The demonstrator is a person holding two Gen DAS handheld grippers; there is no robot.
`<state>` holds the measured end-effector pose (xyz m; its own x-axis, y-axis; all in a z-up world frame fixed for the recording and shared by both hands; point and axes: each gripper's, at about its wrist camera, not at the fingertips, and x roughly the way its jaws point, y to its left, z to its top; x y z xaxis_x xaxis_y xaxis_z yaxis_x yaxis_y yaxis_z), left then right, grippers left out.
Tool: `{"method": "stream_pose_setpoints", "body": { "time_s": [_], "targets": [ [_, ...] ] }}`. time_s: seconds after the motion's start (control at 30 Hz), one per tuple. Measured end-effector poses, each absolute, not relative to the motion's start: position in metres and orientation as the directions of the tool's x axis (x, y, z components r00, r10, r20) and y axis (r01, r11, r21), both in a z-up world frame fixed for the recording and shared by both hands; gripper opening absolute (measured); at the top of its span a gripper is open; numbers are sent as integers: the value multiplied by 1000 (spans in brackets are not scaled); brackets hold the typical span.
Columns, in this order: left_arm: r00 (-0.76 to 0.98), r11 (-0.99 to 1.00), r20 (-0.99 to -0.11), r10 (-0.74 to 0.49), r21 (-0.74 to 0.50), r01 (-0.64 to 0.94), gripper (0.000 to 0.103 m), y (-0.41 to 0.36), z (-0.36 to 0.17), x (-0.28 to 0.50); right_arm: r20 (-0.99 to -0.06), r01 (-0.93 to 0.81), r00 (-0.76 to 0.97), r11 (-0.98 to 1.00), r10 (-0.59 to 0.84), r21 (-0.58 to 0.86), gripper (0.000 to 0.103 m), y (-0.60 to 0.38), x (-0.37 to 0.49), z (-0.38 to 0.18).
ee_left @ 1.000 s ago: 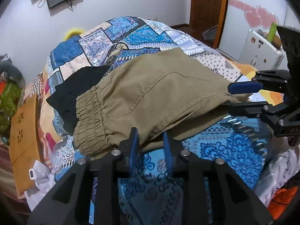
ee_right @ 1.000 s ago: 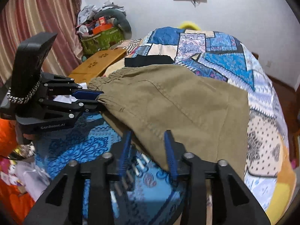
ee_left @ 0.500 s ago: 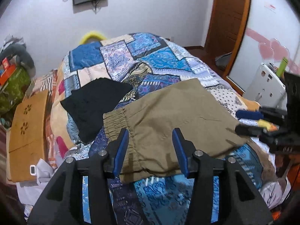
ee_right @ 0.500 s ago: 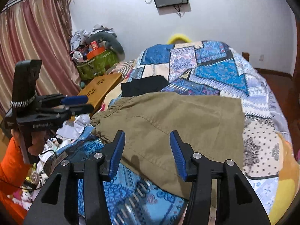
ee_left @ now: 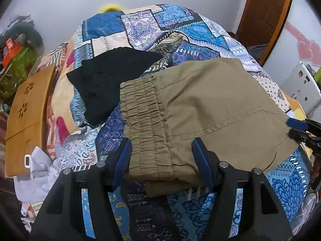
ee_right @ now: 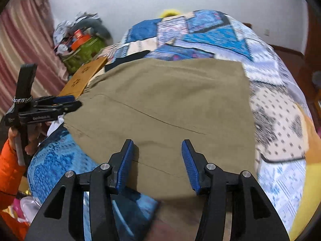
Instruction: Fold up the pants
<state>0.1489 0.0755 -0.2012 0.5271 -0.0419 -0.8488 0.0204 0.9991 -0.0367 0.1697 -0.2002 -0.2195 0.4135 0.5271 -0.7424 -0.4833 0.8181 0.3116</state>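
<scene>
Where a second ago both grippers pinched the near hem, the patchwork bedspread now carries the khaki pants folded flat at its near edge, beside a black garment. Left gripper and right gripper hover wide open and empty: the fold appears released.

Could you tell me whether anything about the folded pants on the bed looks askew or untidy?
Mostly neat, but at the near edge of the khaki pants, a lower layer sticks out from under the top fold, and a white drawstring hangs loose onto the bedspread. A black garment lies beside the waistband.
</scene>
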Motion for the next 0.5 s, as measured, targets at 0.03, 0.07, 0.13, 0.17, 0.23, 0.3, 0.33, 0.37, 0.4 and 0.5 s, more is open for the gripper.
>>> {"method": "stream_pose_setpoints", "body": {
  "time_s": [0.03, 0.07, 0.13, 0.17, 0.23, 0.3, 0.33, 0.37, 0.4, 0.5],
  "targets": [
    [528, 999, -848, -40, -35, 21, 65, 76, -201, 148, -750, -466, 429, 834, 504, 294, 45, -206, 167, -219],
    [531, 999, -847, -35, -29, 20, 65, 76, -200, 146, -755, -453, 443, 847, 483, 277, 45, -213, 164, -220],
    [533, 1000, -845, -30, -23, 19, 65, 76, -200, 145, -760, -428, 450, 860, 469, 277, 44, -227, 158, -222],
    [533, 1000, -846, -28, -21, 19, 65, 75, -200, 143, -761, -411, 448, 864, 469, 290, 44, -235, 157, -223],
    [531, 1000, -847, -22, -15, 18, 65, 75, -201, 142, -750, -392, 432, 853, 502, 345, 45, -245, 156, -226],
    [526, 1000, -851, -13, -7, 13, 65, 74, -201, 141, -748, -365, 437, 859, 500, 360, 45, -253, 154, -229],
    [523, 1000, -852, -11, -6, 11, 65, 73, -200, 141, -754, -358, 441, 866, 487, 350, 45, -254, 153, -229],
    [519, 1000, -855, -9, -4, 10, 65, 73, -199, 141, -762, -350, 439, 872, 476, 343, 46, -257, 152, -231],
    [515, 1000, -857, -8, -4, 9, 65, 73, -199, 141, -762, -345, 432, 869, 482, 355, 47, -259, 152, -231],
    [502, 1000, -865, -10, -11, 1, 64, 75, -191, 144, -768, -324, 405, 863, 497, 387, 47, -266, 157, -228]
  ]
}}
